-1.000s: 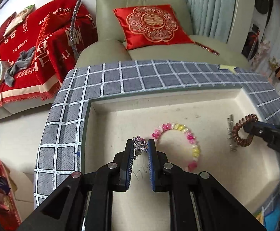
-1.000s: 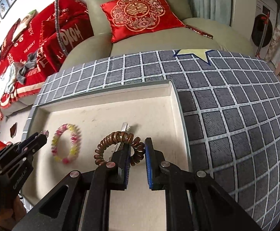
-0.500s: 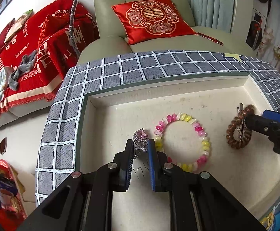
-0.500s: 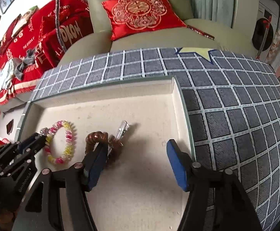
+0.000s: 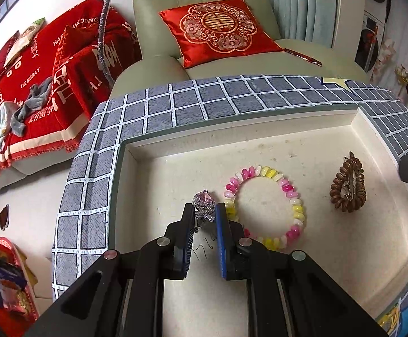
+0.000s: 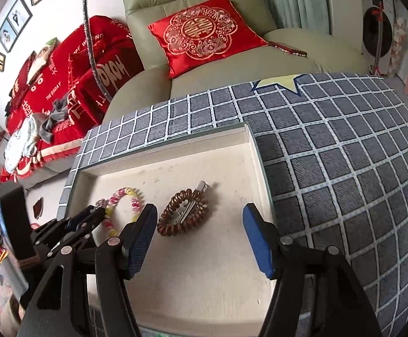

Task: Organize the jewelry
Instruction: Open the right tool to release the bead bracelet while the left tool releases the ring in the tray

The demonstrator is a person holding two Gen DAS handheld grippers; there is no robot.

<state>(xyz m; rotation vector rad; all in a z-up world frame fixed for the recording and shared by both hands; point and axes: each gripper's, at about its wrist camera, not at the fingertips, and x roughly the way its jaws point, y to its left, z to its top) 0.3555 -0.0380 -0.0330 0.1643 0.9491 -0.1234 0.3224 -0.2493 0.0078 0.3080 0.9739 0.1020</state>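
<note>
A cream tray [image 5: 232, 137] [image 6: 175, 143] lies on a grey checked cloth. My left gripper [image 5: 204, 216] is shut on a silver ring with a pink stone [image 5: 203, 200], low over the tray's left part. A pink and yellow bead bracelet [image 5: 296, 207] [image 6: 135, 202] lies right beside it. A brown coil hair tie [image 5: 337, 196] [image 6: 173, 227] lies in the tray's right part with a metal hair clip [image 5: 350, 181] [image 6: 192, 203] across it. My right gripper [image 6: 201, 229] is open and empty, above and just behind the hair tie.
The checked cloth [image 6: 344, 168] spreads wide to the right of the tray, with a yellow star patch [image 6: 278, 82]. A green armchair with a red cushion [image 5: 220, 28] stands behind the table. A red-covered sofa [image 5: 35, 84] is at the left.
My right gripper opened, let the brown hair tie down over the hair clip, and drew back. My left gripper, still shut on the ring, came lower and closer to the bracelet.
</note>
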